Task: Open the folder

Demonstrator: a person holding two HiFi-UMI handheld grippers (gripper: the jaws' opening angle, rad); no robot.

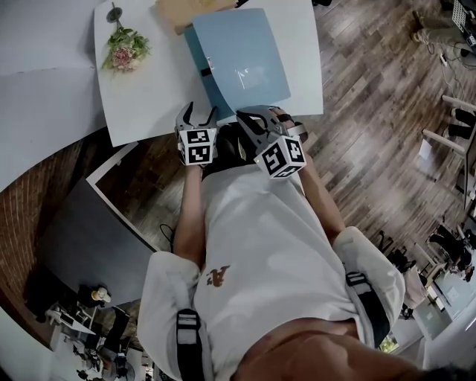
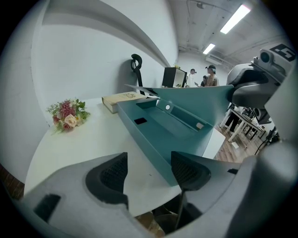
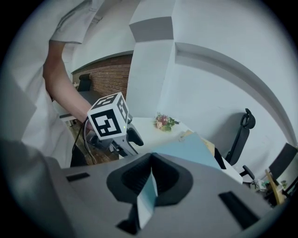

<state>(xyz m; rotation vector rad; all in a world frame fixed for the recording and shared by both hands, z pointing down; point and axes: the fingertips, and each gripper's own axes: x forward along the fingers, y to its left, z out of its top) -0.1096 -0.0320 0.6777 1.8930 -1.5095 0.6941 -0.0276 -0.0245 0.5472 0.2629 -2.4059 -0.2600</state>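
A teal folder [image 1: 245, 59] lies on the white table [image 1: 149, 104]. Its front cover [image 2: 200, 100] is raised at a slant, and the inside with its clip [image 2: 179, 118] shows under it. My right gripper [image 3: 149, 186] is shut on the near corner of the cover [image 3: 191, 151]; in the head view it [image 1: 245, 114] hovers at the table's front edge. Just left of the folder's near corner, my left gripper [image 1: 199, 111] stands open. Between its pads [image 2: 107, 174] I see only the table top and the folder's near edge [image 2: 158, 160].
A small bunch of flowers [image 1: 125, 52] lies at the table's far left. A tan book [image 1: 186, 11] rests behind the folder. A dark chair [image 3: 242, 130] stands past the table, by a white curved wall. People stand far off in the room [image 2: 207, 76].
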